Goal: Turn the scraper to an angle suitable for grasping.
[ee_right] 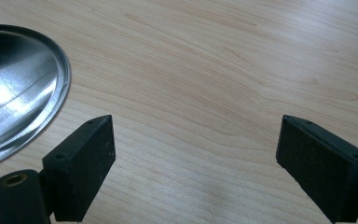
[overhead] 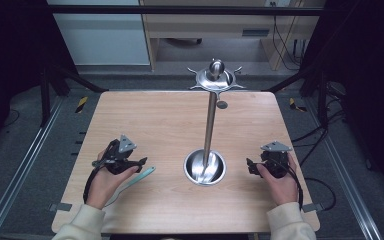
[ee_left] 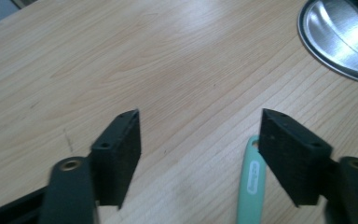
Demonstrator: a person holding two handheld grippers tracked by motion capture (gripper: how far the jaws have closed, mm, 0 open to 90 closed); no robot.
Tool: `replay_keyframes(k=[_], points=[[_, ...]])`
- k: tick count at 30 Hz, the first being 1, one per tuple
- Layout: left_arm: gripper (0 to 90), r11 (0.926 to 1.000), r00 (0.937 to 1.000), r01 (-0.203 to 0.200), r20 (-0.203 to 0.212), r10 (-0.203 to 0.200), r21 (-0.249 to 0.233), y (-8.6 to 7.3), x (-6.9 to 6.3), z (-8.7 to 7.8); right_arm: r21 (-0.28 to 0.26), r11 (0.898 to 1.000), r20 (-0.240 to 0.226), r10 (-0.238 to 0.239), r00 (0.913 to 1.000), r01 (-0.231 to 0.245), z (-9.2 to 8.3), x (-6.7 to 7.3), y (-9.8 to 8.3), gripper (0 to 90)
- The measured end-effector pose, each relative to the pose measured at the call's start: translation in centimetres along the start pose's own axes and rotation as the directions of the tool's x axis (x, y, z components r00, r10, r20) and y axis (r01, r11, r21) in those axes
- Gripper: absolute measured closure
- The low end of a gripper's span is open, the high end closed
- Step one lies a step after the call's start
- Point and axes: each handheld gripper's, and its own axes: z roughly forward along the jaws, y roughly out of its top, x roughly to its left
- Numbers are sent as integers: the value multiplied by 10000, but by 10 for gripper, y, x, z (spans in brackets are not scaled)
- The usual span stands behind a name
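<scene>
Because your left gripper (ee_left: 200,158) hovers with jaws apart beside the green toothbrush (ee_left: 251,186), gripping nothing, at lower left, your right gripper (ee_right: 196,163) waits wide and empty at lower right.

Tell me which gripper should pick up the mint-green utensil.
Left. The left gripper is open right beside the mint-green utensil, whose handle lies near one jaw. The right gripper sits beyond the steel stand.

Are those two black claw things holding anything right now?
No. The left gripper is open over the tip of a mint-green handle lying on the table, not clamping it. The right gripper is open on nothing.
</scene>
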Motion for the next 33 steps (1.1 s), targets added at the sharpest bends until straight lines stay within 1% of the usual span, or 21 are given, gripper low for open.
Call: replay_keyframes(k=[1, 2, 3, 4, 5, 6, 8, 9, 10, 12, 14, 15, 16, 17, 19, 22, 25, 26, 27, 30, 33], points=[[343, 9995, 9992, -51, 403, 38, 327, 5, 1, 5, 0, 10000, 0, 0, 10000, 0, 0, 0, 0, 120], [374, 9982, 9974, -60, 717, 18, 595, 7, 1, 10, 3, 10000, 3, 5, 10000, -5, 0, 0, 0, 122], [374, 9973, 9960, -101, 892, 36, 732, 7, 0, 13, 3, 10000, 3, 5, 10000, -5, 0, 0, 0, 122], [473, 9983, 9966, -14, 827, -34, 577, 2, -1, 17, 18, 10000, 11, 4, 10000, -4, 0, 0, 0, 123], [513, 9977, 9963, 84, 845, -140, 673, -1, -2, 19, 24, 10000, 16, -15, 10000, 14, 0, 0, 0, 124], [547, 9971, 9963, -7, 859, -59, 764, -3, -3, 20, 21, 10000, 10, -4, 10000, 4, 0, 0, 0, 124], [604, 9976, 9974, 48, 709, -96, 687, -9, -5, 17, 26, 10000, -7, -11, 10000, 11, 0, 0, 0, 125], [653, 9976, 9974, 48, 709, -96, 687, -9, -5, 17, 26, 10000, -7, -11, 10000, 11, 0, 0, 0, 125], [705, 9984, 9988, 62, 487, -89, 562, -12, -4, 13, 55, 10000, -10, -33, 10000, 33, 0, 1, 0, 126], [794, 9980, 9991, 29, 414, -55, 634, -14, -3, 11, 34, 10000, -2, -85, 10000, 85, 0, 1, 1, 128], [849, 9974, 9984, -33, 558, -8, 719, -15, -3, 12, 53, 10000, -27, -44, 10000, 44, 0, 2, 1, 129], [871, 9964, 9984, -144, 563, 97, 835, -16, -2, 12, 66, 10000, -33, -28, 10000, 28, 0, 2, 1, 130], [892, 9964, 9984, -144, 563, 97, 835, -16, -2, 12, 66, 10000, -33, -28, 10000, 28, 0, 2, 1, 130], [900, 9958, 9985, -193, 529, 146, 891, -16, -2, 13, 59, 9999, -16, -105, 9999, 105, 0, 1, 1, 132], [900, 9958, 9985, -161, 528, 113, 904, -16, -2, 13, 53, 10000, -45, 4, 10000, -4, 0, 1, 1, 133], [900, 9953, 9986, -180, 519, 131, 950, -17, -2, 14, 56, 10000, -59, -10, 10000, 10, 0, 0, 1, 134], [900, 9941, 9955, -150, 949, 47, 1078, -18, -3, 17, 79, 10000, -52, -37, 10000, 37, 1, 1, 1, 136], [900, 9941, 9955, -150, 949, 47, 1078, -18, -3, 17, 98, 9999, -67, -37, 10000, 38, 1, 1, 1, 136], [900, 9950, 9910, -67, 1338, -68, 1000, -19, -4, 17, 156, 9999, -54, -70, 10000, 71, 1, 1, 0, 138], [900, 9944, 9909, -171, 1348, 29, 1041, -18, -6, 18, 201, 9998, -54, -77, 10000, 78, 2, 1, 0, 140], [900, 9920, 9906, -203, 1370, 31, 1243, -20, -8, 22, 200, 9998, -58, -93, 9999, 94, 2, 1, 0, 141]])
